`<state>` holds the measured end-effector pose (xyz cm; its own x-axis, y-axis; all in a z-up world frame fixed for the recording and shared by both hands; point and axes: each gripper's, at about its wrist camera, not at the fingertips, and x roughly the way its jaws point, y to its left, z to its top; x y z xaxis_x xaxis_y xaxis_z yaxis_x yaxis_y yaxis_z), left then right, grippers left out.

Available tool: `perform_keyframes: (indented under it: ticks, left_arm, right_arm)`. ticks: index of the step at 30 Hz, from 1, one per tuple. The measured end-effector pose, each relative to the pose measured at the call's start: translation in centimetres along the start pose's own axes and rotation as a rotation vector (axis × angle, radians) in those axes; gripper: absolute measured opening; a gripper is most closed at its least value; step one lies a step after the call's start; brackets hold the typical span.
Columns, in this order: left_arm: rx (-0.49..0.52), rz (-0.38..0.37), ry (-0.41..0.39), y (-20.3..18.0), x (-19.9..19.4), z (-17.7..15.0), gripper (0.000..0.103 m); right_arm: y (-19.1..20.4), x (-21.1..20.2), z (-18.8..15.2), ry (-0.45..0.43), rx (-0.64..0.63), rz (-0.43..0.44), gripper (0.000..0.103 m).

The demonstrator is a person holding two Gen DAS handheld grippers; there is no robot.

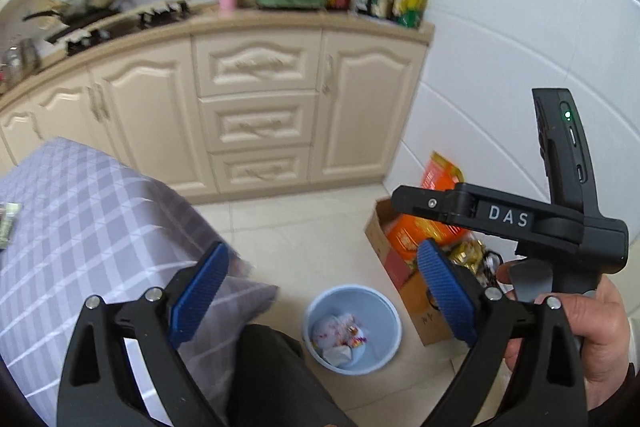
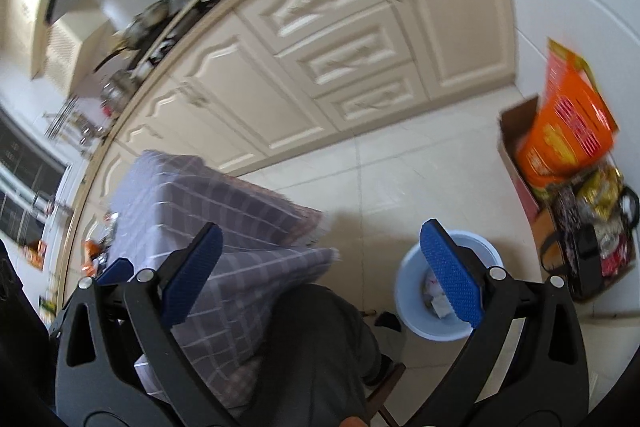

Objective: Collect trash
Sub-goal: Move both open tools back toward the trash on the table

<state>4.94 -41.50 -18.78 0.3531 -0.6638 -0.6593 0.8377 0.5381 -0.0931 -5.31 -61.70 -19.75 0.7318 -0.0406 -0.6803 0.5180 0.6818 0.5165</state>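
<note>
A light blue trash bin [image 1: 353, 331] stands on the tiled floor with crumpled paper and wrappers [image 1: 340, 337] inside; it also shows in the right wrist view [image 2: 444, 287]. My left gripper [image 1: 324, 291] is open and empty, held above the floor left of the bin. My right gripper [image 2: 320, 275] is open and empty, its right pad [image 2: 450, 273] over the bin. In the left wrist view the right gripper's body [image 1: 520, 215] shows at the right in a hand. A small wrapper [image 1: 8, 223] lies on the table at the left edge.
A table with a purple checked cloth [image 1: 88, 227] is at the left. Cream kitchen cabinets [image 1: 256, 107] stand behind, with bottles and pots on the counter. A cardboard box with orange packets [image 1: 408, 247] sits on the floor by the white wall. A leg in dark trousers [image 1: 272, 379] is below.
</note>
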Motion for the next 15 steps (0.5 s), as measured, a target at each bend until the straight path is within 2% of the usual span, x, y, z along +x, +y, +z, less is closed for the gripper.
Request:
perform_keyframes:
  ticks: [8,15]
  left_arm:
    - [-0.091,0.147,-0.102,6.6,-7.1,-0.6,0.094]
    - [-0.212,0.266,-0.163,13.3,-12.5,-2.8,0.094]
  right_arm:
    - [9.8,0.4,-0.3,0.009,-0.175,0.101,0.097]
    - [18.3,1.8,-2.5,0.042,-0.301,0.155,0.097]
